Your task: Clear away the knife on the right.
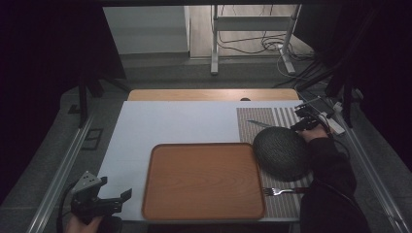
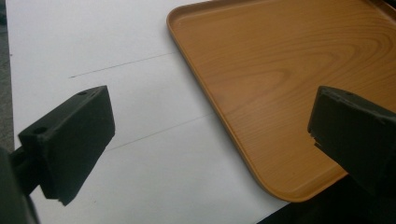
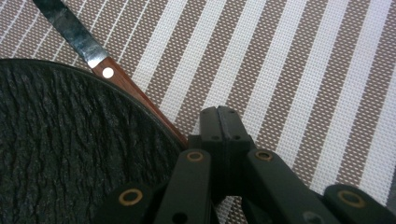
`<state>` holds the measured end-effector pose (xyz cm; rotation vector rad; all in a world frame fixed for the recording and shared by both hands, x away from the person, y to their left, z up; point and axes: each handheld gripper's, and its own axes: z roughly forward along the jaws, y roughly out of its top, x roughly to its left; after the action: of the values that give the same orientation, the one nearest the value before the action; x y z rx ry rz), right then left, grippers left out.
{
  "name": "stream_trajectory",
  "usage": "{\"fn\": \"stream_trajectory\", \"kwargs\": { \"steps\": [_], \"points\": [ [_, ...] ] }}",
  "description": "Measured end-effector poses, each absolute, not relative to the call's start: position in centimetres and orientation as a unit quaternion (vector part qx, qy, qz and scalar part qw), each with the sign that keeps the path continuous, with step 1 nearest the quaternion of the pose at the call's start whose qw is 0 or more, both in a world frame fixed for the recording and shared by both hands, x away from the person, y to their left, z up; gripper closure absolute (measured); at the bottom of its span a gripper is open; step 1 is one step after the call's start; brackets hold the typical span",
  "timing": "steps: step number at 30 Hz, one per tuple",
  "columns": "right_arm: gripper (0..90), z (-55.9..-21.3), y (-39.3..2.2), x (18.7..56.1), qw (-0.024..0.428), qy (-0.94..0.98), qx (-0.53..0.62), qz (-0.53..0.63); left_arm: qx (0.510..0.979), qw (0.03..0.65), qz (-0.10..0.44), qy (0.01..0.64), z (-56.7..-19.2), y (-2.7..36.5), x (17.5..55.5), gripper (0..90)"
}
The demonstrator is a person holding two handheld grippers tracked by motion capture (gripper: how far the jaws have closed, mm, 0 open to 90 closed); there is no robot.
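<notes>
A dark, rough-textured round plate [image 1: 282, 153] lies on a brown-and-white striped placemat [image 1: 272, 116] at the right. A knife [image 1: 257, 123] with a wooden handle lies at the plate's far side. In the right gripper view the knife [image 3: 105, 70] slants down along the rim of the plate [image 3: 70, 149]. My right gripper [image 1: 300, 121] is by the plate's far right edge. Seen close up, my right gripper [image 3: 219, 123] is shut over the mat, nothing between its tips, and the knife handle ends beside its left jaw. My left gripper [image 1: 115, 189] hangs open at the front left.
An empty wooden tray [image 1: 204, 182] sits at the front centre on a white sheet [image 1: 170, 121]. In the left gripper view the tray's [image 2: 280, 70] corner lies between my left gripper's [image 2: 210, 135] jaws. A fork [image 1: 279, 191] rests on the mat's front.
</notes>
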<state>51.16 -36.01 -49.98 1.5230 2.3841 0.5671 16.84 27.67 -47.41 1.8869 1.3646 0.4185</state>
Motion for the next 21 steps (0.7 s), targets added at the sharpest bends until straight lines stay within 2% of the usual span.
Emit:
{"fn": "stream_trajectory", "kwargs": {
  "steps": [9, 12, 15, 21],
  "points": [
    [89.2, -49.4, -36.1, 51.2, 0.132, 0.811, 0.532, 0.204, 0.739, 0.378, 0.164, 0.533, -47.4, 27.7, 16.8, 1.5],
    [81.4, -48.6, -36.1, 51.3, 0.139, 0.799, 0.538, 0.228, 0.739, 0.378, 0.164, 0.533, -47.4, 27.7, 16.8, 1.5],
    [69.5, -48.0, -36.0, 51.3, 0.139, 0.793, 0.542, 0.240, 0.739, 0.378, 0.164, 0.533, -47.4, 27.7, 16.8, 1.5],
    [39.9, -47.6, -34.8, 51.7, 0.135, 0.792, 0.539, 0.253, 0.739, 0.378, 0.164, 0.533, -47.4, 27.7, 16.8, 1.6]
  ]
}}
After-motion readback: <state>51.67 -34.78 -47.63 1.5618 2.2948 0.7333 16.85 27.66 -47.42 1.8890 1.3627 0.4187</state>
